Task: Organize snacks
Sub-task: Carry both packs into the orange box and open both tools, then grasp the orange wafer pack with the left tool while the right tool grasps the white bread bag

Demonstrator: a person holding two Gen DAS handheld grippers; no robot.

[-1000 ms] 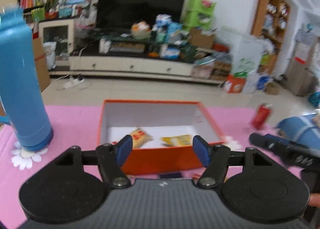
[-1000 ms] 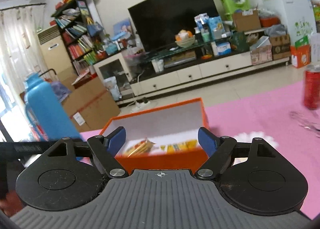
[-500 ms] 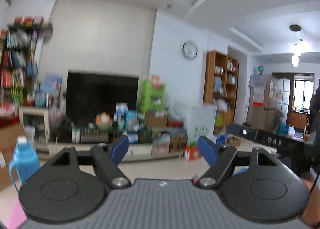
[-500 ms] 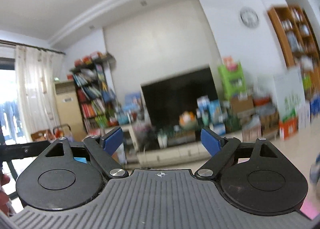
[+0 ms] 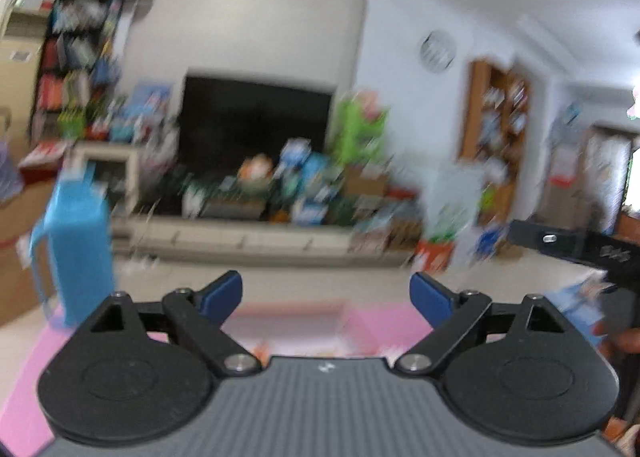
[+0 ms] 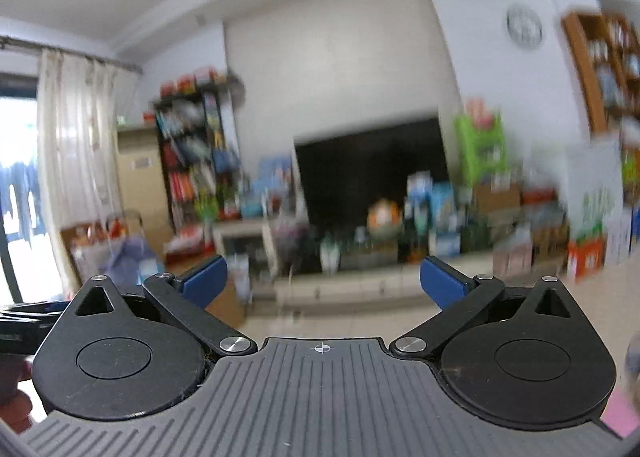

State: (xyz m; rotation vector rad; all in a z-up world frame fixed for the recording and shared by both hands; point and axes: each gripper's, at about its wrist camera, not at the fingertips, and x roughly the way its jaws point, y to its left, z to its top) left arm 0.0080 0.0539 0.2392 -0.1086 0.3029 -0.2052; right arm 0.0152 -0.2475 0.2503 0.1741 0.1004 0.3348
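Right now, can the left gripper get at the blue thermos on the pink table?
Probably yes: the left gripper has opening, empty jaws, and nothing stands between it and the blue thermos, off to its left.

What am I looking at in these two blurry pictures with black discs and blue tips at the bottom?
Each picture comes from a camera on a hand-held gripper that a person carries, one per hand. The left hand-held gripper looks over a pink table cover, with a tall blue plastic flask on the left; a blurred pale box edge shows between its tips. The right hand-held gripper faces the room only. Both sets of jaws are opening, with nothing between them.
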